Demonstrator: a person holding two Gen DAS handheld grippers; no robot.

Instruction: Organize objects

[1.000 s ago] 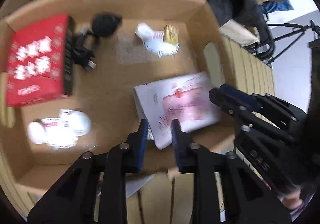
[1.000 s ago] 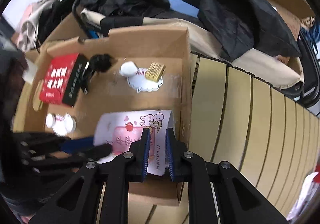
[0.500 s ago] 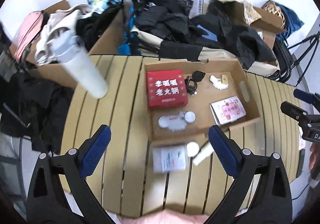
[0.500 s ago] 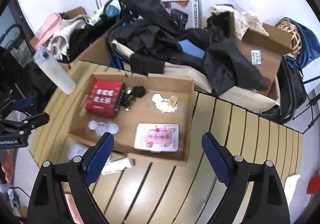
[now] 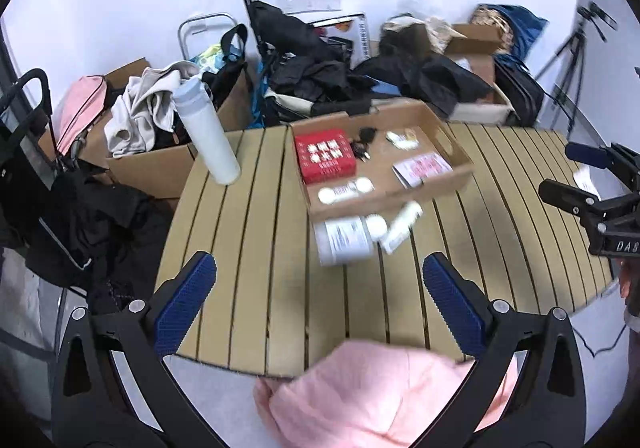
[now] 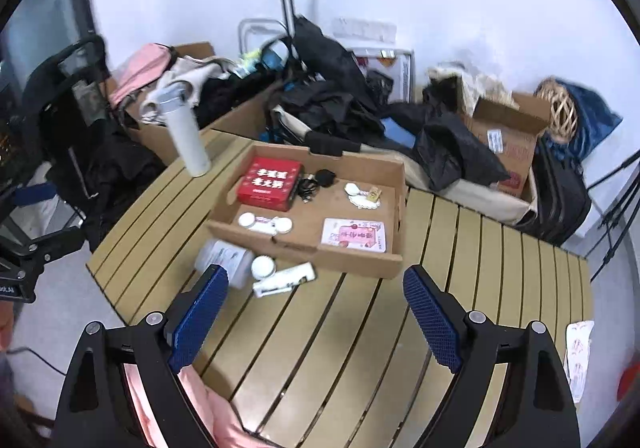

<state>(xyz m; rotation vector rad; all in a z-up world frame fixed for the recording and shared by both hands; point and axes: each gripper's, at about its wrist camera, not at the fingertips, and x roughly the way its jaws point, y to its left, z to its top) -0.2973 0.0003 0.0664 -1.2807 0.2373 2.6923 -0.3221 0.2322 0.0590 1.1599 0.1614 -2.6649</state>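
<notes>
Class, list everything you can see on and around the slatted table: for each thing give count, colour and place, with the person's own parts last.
Table: one, tan slats, centre.
Box: one, brown cardboard, on table.
Red carton: one, in box, far left.
Pink-white packet: one, in box, near right.
Black cable: one, in box, beside red carton.
White jar: one, lying on table before box.
White tube: one, on table beside jar.
White bottle: one, upright, table's far left corner.
Clutter: black clothes, bags, cartons behind table.
Left claw: open, empty.
Right claw: open, empty.
Pink sleeve: bottom edge.
</notes>
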